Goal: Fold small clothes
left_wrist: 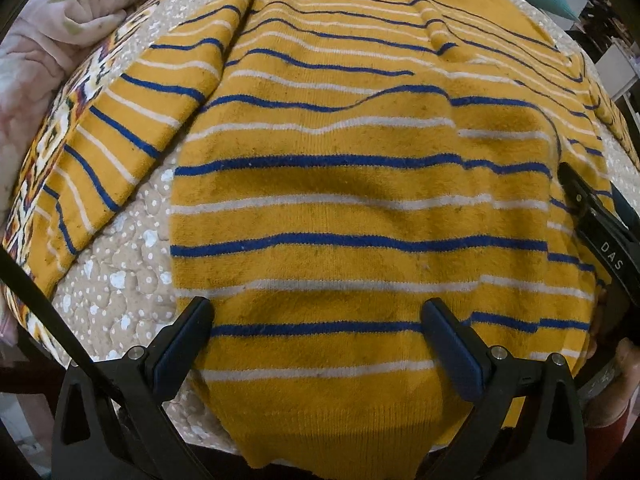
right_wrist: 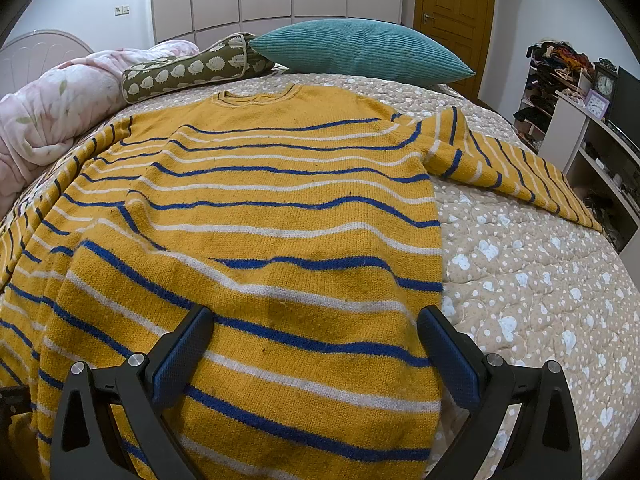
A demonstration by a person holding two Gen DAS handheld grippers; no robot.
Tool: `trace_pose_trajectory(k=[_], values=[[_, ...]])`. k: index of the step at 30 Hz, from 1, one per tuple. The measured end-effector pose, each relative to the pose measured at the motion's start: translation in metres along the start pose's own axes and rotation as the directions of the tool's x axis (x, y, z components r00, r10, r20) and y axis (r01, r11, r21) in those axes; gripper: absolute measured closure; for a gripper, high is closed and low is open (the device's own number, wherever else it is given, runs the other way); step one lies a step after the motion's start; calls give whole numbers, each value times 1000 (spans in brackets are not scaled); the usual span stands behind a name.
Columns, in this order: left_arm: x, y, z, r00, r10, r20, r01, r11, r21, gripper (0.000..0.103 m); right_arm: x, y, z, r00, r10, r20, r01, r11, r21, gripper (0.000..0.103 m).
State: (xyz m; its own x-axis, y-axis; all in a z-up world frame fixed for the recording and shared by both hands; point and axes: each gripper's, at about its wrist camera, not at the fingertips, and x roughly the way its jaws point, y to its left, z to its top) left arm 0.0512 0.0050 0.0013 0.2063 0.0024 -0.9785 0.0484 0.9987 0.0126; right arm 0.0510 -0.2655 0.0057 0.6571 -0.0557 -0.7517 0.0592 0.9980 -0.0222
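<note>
A teal cushion [right_wrist: 360, 50] and hedgehog-print bolster [right_wrist: 192, 68] lie on the quilt [right_wrist: 540, 280].

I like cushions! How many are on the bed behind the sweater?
2: a teal cushion beyond the sweater's collar, and a green patterned one to its left. The pink quilt might hide others.

Sweater [right_wrist: 256, 216] lying flat on the bed [right_wrist: 540, 280] — sleeves spreading sideways, pillow [right_wrist: 360, 50] sitting behind its collar.
</note>
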Motion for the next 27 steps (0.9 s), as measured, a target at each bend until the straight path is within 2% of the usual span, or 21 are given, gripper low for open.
trace_pose_trajectory(k=[27], values=[[2, -5, -2, 1000, -2, 5, 2, 1000, -11, 0, 2, -2, 0, 1000, -5, -1, 5, 1000, -2, 0]])
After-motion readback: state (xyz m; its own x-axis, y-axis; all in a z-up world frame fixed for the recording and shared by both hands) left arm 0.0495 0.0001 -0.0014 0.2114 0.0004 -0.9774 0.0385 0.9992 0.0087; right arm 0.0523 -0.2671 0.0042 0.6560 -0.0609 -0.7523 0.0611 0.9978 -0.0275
